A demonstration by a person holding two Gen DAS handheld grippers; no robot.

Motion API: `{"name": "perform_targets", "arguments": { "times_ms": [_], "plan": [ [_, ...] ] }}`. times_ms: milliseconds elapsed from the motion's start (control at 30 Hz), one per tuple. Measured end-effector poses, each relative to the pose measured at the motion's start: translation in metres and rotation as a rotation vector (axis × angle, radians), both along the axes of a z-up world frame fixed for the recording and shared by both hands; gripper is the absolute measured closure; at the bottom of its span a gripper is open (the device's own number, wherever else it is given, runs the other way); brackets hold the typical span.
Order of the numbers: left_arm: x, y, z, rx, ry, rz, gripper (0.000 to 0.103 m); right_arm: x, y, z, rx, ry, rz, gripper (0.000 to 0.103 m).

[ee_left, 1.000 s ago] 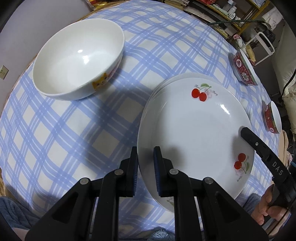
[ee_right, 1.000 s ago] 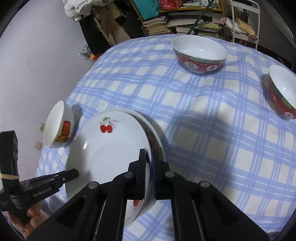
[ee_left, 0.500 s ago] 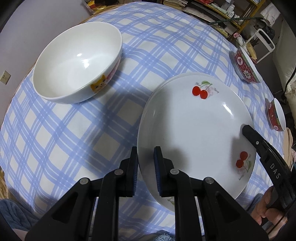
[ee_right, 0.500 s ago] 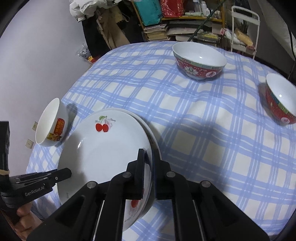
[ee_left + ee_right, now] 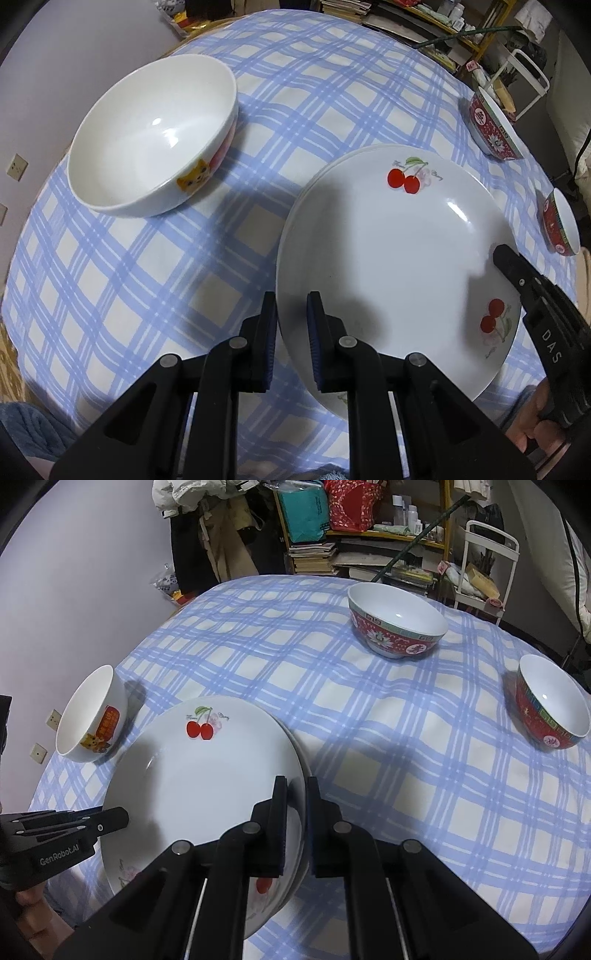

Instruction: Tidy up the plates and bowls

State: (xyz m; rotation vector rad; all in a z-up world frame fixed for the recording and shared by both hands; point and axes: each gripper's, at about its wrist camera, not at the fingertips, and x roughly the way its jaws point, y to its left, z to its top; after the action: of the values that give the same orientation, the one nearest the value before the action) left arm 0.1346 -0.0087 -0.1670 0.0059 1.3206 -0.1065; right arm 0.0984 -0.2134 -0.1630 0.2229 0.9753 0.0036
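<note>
Here, in the left wrist view, the left gripper [image 5: 291, 332] pinches the near-left rim of the cherry plate [image 5: 391, 258], stacked above another plate on the checked tablecloth [image 5: 295, 92]; a white bowl [image 5: 155, 136] stands apart. From the right wrist view, the right gripper [image 5: 296, 819] clamps the plate's opposite rim; two red bowls [image 5: 397, 622] sit beyond.

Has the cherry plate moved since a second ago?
Yes. In the right wrist view, the cherry plate has risen: its rim now overlaps the cartoon bowl, where earlier it sat lower. Both grippers clamp its edges.
</note>
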Motion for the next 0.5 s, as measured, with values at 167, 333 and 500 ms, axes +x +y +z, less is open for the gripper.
{"name": "perform_targets", "arguments": {
  "times_ms": [167, 333, 500],
  "plan": [
    [-0.0003, -0.0035, 0.0004, 0.025, -0.015, -0.011, 0.087, 0.0032, 0.0005, -0.0002, -0.012, -0.003, 0.003, 0.093],
    [-0.0003, -0.0035, 0.0003, 0.03, -0.022, -0.009, 0.087, 0.0061, -0.001, -0.0003, -0.003, -0.006, -0.001, 0.092],
    [0.0004, -0.0057, 0.0011, 0.04, -0.031, -0.014, 0.086, 0.0078, -0.0006, -0.0005, -0.038, 0.0, 0.003, 0.093]
  ]
}}
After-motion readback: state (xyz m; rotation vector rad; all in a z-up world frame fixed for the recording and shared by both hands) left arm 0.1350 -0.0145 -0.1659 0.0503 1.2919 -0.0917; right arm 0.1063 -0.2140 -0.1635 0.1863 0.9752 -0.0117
